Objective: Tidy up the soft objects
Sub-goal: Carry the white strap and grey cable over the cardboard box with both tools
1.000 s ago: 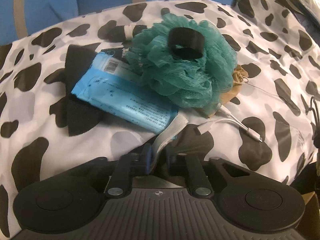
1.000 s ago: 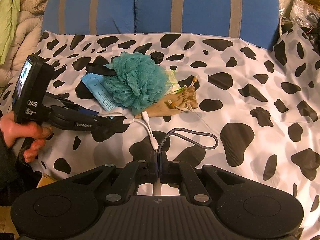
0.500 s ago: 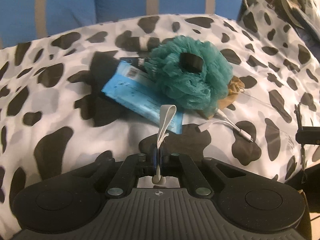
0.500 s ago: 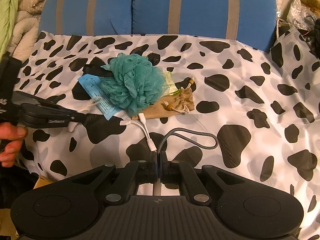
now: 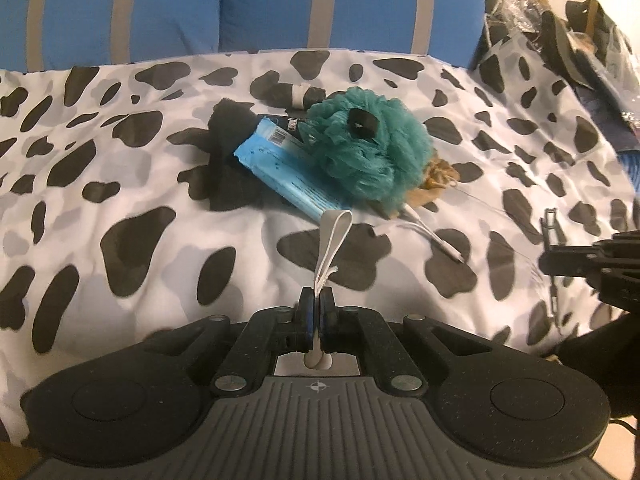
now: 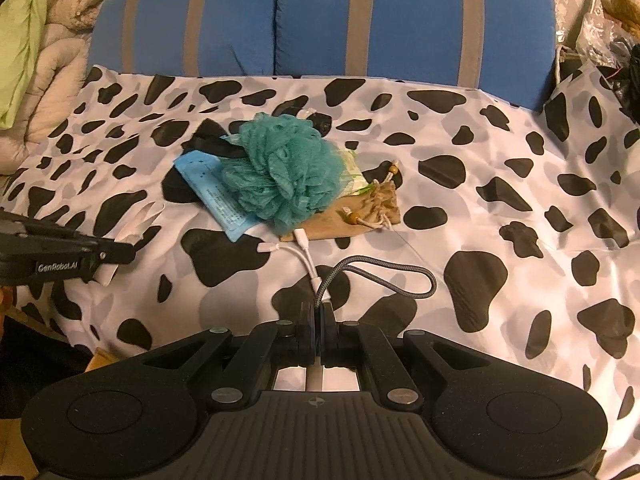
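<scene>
A teal bath pouf (image 5: 368, 156) (image 6: 280, 176) lies on a cow-print sheet (image 5: 120, 184), with a black ring (image 5: 362, 122) on top of it. Under it are a blue wipes pack (image 5: 288, 176) (image 6: 212, 196), a black cloth (image 5: 228, 160), a green packet (image 6: 354, 176) and a burlap pouch (image 6: 360, 216). My left gripper (image 5: 316, 300) (image 6: 130, 254) is shut on a white strap (image 5: 332, 240), held off the sheet, near side of the pile. My right gripper (image 6: 318, 312) (image 5: 546, 260) is shut on a grey braided cable (image 6: 384, 272) beside a white adapter cable (image 6: 300, 252).
Blue cushions with grey stripes (image 6: 360, 20) stand behind the sheet. A beige and green blanket pile (image 6: 36, 60) lies at the far left. Bags and clutter (image 5: 580, 48) crowd the far right. A small black roll with white tape (image 5: 298, 94) sits behind the pouf.
My left gripper has pulled back and up from the pile with the white strap, which now hangs free of the wipes pack. The right gripper and its cable have stayed put.
</scene>
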